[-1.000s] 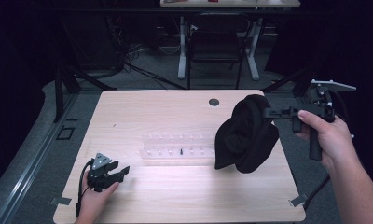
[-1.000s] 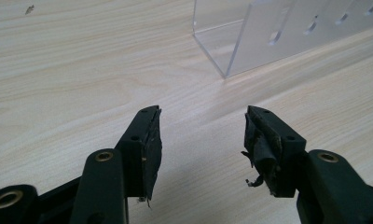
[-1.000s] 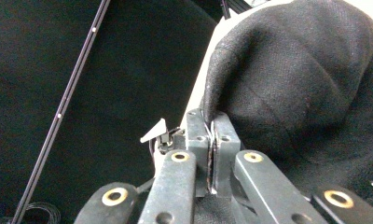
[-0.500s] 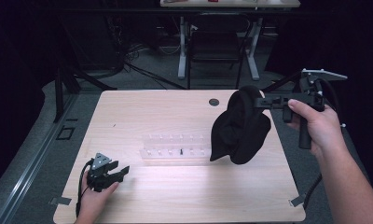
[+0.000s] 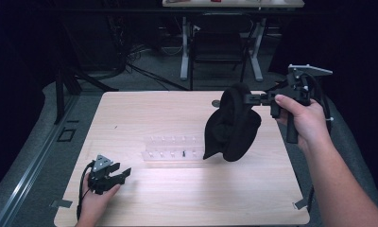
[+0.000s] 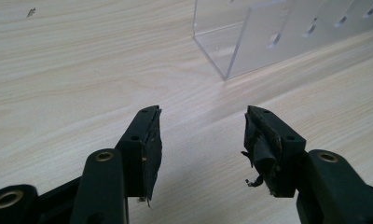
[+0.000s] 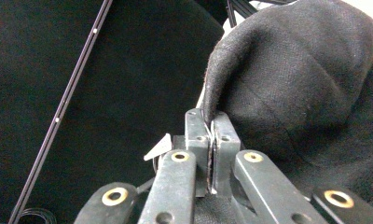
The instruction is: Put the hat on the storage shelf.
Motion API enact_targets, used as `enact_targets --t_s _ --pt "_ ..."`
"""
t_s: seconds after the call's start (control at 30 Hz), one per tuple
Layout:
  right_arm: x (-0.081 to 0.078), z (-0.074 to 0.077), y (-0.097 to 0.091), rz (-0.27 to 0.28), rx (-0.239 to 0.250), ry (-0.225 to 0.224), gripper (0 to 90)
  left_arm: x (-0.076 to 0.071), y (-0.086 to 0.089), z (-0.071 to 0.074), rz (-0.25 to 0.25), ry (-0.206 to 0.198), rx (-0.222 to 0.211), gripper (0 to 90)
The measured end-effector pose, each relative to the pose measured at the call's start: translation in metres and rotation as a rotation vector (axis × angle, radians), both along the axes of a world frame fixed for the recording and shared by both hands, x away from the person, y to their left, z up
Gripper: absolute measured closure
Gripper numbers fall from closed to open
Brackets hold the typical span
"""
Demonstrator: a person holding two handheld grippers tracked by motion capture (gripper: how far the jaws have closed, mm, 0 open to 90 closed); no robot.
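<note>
- We counted two grippers, one in each hand, one black cloth and one clear plastic rack on the single wooden table [image 5: 144, 113].
- The right gripper [image 5: 252, 99] was held up at the table's far right side, and in the right gripper view its jaws were pressed together on a fold of the black cloth [image 5: 230, 124].
- The cloth hung free from that pinch, its lower end above the tabletop, just right of the clear plastic rack [image 5: 170, 147].
- The left gripper [image 5: 123, 174] rested on the table near the front left corner, under the person's left hand [image 5: 96, 198].
- In the left gripper view its jaws stood well apart, with nothing between them but bare wood; the near end of the rack [image 6: 268, 37] lay just beyond them.
- One small dark round mark [image 5: 216, 102] sat on the far part of the table, just beside the hanging cloth.
- Compared with a second ago, we saw the right gripper and the cloth higher and farther left, the cloth having shifted from the table's right edge toward the middle.
- The left gripper and the rack had stayed where they were.
</note>
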State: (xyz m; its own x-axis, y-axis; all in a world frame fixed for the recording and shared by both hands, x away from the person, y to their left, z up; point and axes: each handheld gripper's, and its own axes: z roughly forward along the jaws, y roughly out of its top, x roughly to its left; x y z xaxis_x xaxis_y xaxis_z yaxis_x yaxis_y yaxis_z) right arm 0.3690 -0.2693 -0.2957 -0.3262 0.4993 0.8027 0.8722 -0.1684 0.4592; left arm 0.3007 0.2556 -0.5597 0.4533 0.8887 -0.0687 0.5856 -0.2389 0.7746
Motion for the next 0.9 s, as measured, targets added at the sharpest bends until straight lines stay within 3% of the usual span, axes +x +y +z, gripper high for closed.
enact_targets --t_s 0.9 --pt "0.027 -0.015 0.048 0.041 0.003 0.016 88.5 0.001 0.001 0.001 -0.002 -0.006 -0.002 46.3"
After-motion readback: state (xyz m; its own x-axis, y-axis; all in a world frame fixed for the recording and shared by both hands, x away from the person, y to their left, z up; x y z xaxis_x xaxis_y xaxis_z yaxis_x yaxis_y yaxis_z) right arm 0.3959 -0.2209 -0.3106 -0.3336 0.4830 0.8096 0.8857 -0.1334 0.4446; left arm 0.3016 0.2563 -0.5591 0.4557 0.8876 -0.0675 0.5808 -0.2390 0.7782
